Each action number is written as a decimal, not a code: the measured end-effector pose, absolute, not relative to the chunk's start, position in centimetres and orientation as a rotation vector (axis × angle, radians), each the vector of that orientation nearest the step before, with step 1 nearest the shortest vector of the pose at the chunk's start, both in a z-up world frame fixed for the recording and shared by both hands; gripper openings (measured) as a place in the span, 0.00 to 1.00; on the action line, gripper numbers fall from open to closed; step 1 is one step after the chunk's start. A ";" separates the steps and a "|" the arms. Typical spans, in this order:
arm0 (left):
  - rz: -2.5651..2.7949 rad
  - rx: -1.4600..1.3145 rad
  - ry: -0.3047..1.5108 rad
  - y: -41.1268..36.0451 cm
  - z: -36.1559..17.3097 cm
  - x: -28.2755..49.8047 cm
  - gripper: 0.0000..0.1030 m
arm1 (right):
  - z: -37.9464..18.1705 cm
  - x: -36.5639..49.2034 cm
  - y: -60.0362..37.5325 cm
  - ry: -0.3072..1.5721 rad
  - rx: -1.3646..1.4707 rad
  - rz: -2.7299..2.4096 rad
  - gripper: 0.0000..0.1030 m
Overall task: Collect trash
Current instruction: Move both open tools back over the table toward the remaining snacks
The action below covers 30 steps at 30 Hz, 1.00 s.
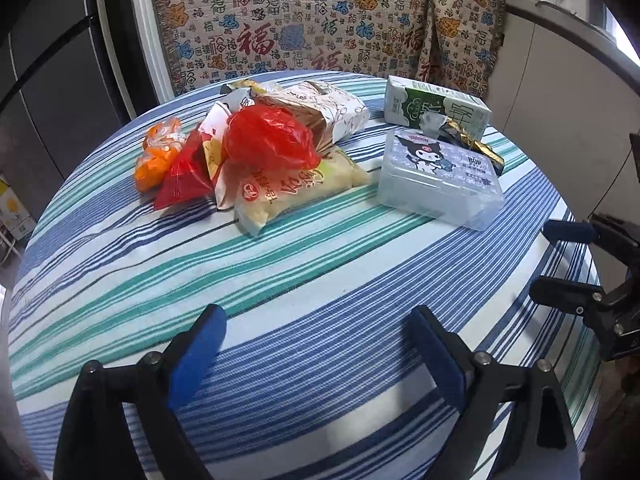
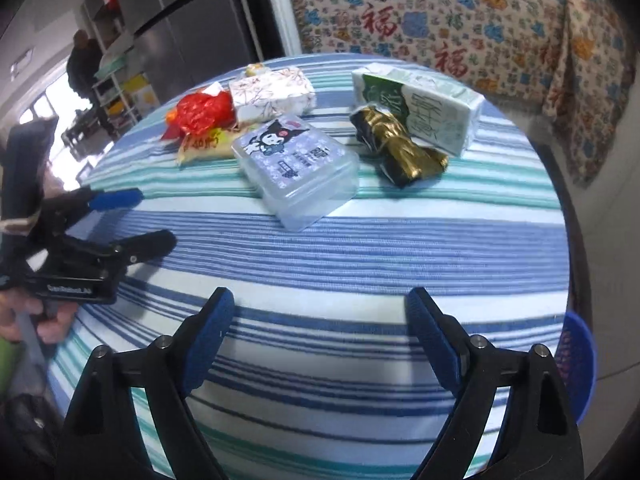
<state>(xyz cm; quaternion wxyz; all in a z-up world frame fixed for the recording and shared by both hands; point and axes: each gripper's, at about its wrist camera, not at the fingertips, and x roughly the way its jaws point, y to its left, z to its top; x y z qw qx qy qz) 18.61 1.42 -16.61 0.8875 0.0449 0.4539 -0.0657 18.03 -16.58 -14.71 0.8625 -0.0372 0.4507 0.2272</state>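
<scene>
On the striped round table (image 1: 320,264), a heap of wrappers lies at the far left: a red plastic bag (image 1: 268,138), an orange wrapper (image 1: 158,156), a pale yellow packet (image 1: 296,192) and a floral paper pack (image 1: 324,108). To the right sit a clear cartoon-printed box (image 1: 440,176), a green-and-white carton (image 1: 436,108) and a crumpled gold-black wrapper (image 2: 400,152). My left gripper (image 1: 318,316) hangs open over bare cloth, well short of the heap. My right gripper (image 2: 320,298) is open too, over the near cloth in front of the box (image 2: 296,168). Neither holds anything.
A blue mesh basket (image 2: 578,360) stands below the table's right edge. A patterned cloth (image 1: 320,28) drapes furniture behind the table. A dark fridge (image 2: 192,28) and a person (image 2: 82,64) stand far back left. Each gripper shows in the other's view (image 1: 554,262) (image 2: 152,216).
</scene>
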 end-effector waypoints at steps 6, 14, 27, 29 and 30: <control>-0.178 0.122 0.958 2.3 -16.6 17.9 1.00 | -15.2 20.0 -14.6 0.955 -0.186 0.484 0.95; -0.179 0.113 0.965 6.1 -16.3 19.0 1.00 | -15.6 23.0 -13.4 0.948 -0.200 0.489 1.00; -0.135 -0.109 0.889 13.5 -14.8 24.5 0.87 | -15.5 23.5 -13.2 0.952 -0.210 0.487 1.00; -0.138 -0.134 0.878 13.8 -14.6 25.1 0.84 | -15.5 23.5 -13.2 0.952 -0.210 0.487 1.00; -0.145 -0.147 0.872 13.7 -14.5 25.3 0.80 | -15.5 23.4 -13.2 0.952 -0.210 0.487 1.00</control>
